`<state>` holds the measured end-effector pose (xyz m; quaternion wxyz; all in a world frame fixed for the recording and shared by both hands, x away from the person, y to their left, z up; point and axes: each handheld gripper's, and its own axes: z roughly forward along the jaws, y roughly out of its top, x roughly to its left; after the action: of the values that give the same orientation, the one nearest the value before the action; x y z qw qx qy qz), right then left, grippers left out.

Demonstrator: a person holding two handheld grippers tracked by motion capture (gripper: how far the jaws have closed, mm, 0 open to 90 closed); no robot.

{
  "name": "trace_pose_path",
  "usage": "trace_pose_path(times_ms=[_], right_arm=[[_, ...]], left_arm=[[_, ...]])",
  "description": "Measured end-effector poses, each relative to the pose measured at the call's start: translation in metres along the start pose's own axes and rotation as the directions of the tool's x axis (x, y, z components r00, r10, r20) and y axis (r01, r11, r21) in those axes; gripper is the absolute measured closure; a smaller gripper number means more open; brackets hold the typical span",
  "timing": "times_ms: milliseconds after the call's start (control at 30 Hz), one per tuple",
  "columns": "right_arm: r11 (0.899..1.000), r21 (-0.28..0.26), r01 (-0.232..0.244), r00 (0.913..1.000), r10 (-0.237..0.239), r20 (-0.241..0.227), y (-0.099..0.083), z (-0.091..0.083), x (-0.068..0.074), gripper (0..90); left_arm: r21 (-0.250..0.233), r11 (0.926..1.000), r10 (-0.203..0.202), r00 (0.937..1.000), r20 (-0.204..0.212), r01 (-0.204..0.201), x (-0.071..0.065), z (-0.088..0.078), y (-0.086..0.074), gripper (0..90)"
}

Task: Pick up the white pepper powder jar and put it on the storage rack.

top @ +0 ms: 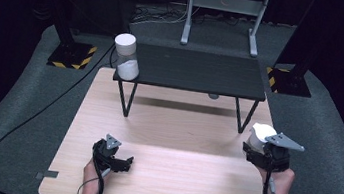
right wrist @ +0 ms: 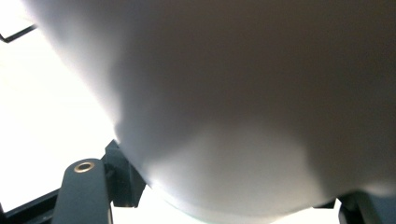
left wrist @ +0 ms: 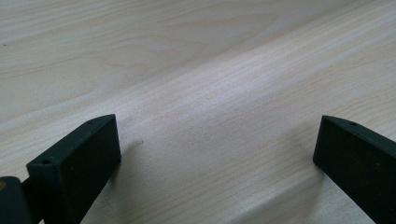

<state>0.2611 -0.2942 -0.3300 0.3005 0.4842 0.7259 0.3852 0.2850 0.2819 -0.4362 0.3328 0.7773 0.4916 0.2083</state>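
White and smooth, a cup is sitting clamped in the right gripper at the right of the high view, just in front of the black shelf's right leg and above the pale wooden table. In the right gripper view the same cup is crowding the lens, its curved wall pressing between the jaws closed tight against it. A second white cup is standing on the shelf's left end, in the upper left of the high view, well apart from the held one. At lower left the left gripper is resting low over the table, and its own view is showing the jaws spread wide with nothing but bare wood between them.
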Motion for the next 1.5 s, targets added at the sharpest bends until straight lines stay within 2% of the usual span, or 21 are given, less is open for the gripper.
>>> trace_pose_path(times_ms=[500, 1500], right_arm=[[1.0, -0.016, 0.025, 0.9996, -0.025, 0.009, 0.029, -0.01, -0.004, 29.9], [0.998, -0.022, 0.06, 0.9977, -0.06, 0.034, 0.065, -0.015, -0.011, 29.9]], left_arm=[[0.0, 1.0, 0.0, 1.0, 0.0, 0.0, 0.0, 0.0, 0.0, 0.6], [-0.001, 1.0, 0.001, 1.0, 0.0, -0.001, 0.0, 0.0, 0.0, 0.8]])
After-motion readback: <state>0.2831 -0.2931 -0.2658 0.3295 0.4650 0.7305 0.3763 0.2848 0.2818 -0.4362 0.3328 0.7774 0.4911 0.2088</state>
